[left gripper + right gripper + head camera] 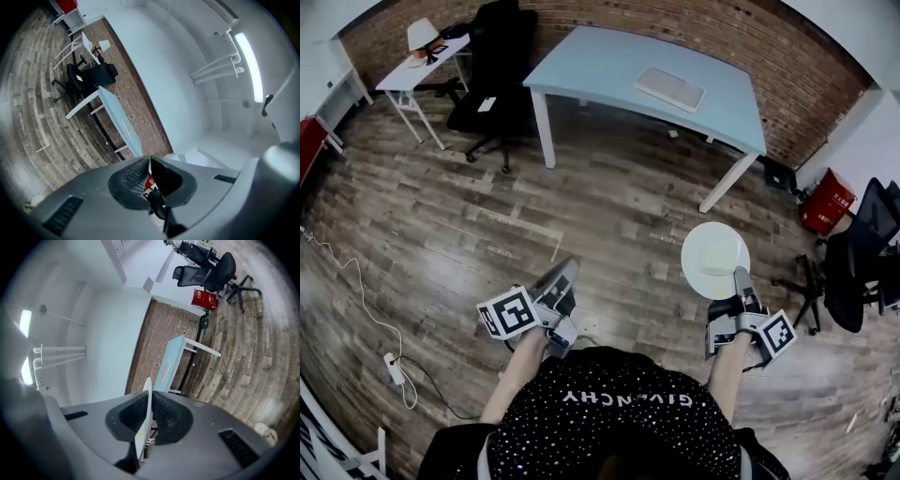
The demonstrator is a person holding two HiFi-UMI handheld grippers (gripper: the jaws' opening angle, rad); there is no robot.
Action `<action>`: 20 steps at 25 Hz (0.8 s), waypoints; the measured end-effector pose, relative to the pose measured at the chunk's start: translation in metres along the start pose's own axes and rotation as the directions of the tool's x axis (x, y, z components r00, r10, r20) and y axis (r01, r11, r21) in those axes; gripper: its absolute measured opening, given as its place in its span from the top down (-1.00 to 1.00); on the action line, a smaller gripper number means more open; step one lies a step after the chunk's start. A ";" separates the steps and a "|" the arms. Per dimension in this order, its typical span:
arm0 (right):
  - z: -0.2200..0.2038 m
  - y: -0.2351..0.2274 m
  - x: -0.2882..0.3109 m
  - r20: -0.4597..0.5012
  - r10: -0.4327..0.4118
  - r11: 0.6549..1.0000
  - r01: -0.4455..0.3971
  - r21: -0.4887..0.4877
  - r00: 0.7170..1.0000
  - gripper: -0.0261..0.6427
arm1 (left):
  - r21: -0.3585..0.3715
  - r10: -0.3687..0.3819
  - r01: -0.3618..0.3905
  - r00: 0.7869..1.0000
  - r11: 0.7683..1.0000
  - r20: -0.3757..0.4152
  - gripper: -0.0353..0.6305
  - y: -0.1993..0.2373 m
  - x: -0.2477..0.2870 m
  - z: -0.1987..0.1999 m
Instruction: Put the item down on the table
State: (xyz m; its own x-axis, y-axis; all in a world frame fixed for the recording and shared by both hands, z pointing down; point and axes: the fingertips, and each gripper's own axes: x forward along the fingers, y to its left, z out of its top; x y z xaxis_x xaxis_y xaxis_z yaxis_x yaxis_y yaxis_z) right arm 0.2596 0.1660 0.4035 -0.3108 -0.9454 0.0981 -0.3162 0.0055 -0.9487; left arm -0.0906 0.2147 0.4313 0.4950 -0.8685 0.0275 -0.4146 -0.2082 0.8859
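A round white plate (715, 260) is held by its near rim in my right gripper (741, 281), over the wooden floor at the head view's right. In the right gripper view the plate (144, 427) shows edge-on, pinched between the two dark pads of the right gripper (149, 416). My left gripper (570, 267) hangs at the left with its jaws together and nothing between them; in its own view the left gripper (149, 162) is shut too. The light blue table (609, 66) stands well ahead, apart from both grippers, and it also shows as the table (168, 363) in the right gripper view.
A flat white keyboard-like slab (669, 88) lies on the table. A black office chair (492, 66) and a small white desk (422, 58) stand at the far left. A red box (830, 201) and another black chair (862, 253) are at the right. A power strip (394, 367) lies on the floor.
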 end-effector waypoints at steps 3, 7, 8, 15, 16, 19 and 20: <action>-0.006 0.013 0.055 -0.007 0.011 1.000 -0.011 0.020 1.000 0.84 | -0.020 -0.009 0.009 1.000 1.000 0.001 0.83 0.015 0.036 0.039; -0.016 0.017 0.106 -0.006 0.014 0.998 -0.014 0.055 1.000 0.85 | -0.032 -0.016 0.015 0.999 0.999 -0.028 0.83 0.038 0.079 0.076; -0.016 0.016 0.115 -0.005 0.007 0.998 -0.007 0.057 1.000 0.85 | -0.030 -0.024 0.023 0.999 0.999 -0.045 0.83 0.042 0.090 0.082; -0.021 0.002 0.169 -0.044 -0.063 0.994 0.067 0.086 0.997 0.85 | -0.147 -0.115 0.087 0.976 0.985 -0.187 0.83 0.053 0.167 0.092; -0.022 0.002 0.177 -0.055 -0.056 0.993 0.061 0.097 0.997 0.85 | -0.156 -0.113 0.081 0.972 0.984 -0.204 0.83 0.054 0.174 0.092; -0.020 0.000 0.196 -0.076 -0.059 0.990 0.069 0.127 0.995 0.85 | -0.163 -0.094 0.052 0.962 0.985 -0.256 0.83 0.065 0.192 0.090; -0.019 -0.001 0.202 -0.085 -0.060 0.990 0.070 0.124 0.995 0.85 | -0.162 -0.089 0.045 0.957 0.986 -0.276 0.83 0.071 0.197 0.089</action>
State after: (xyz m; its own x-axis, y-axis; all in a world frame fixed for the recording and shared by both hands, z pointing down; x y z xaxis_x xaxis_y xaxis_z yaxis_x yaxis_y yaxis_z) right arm 0.1800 -0.0188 0.4297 -0.3663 -0.9130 0.1796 -0.2239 -0.1008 -0.9694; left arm -0.0908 -0.0115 0.4585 0.7218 -0.6880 0.0751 -0.2626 -0.1719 0.9495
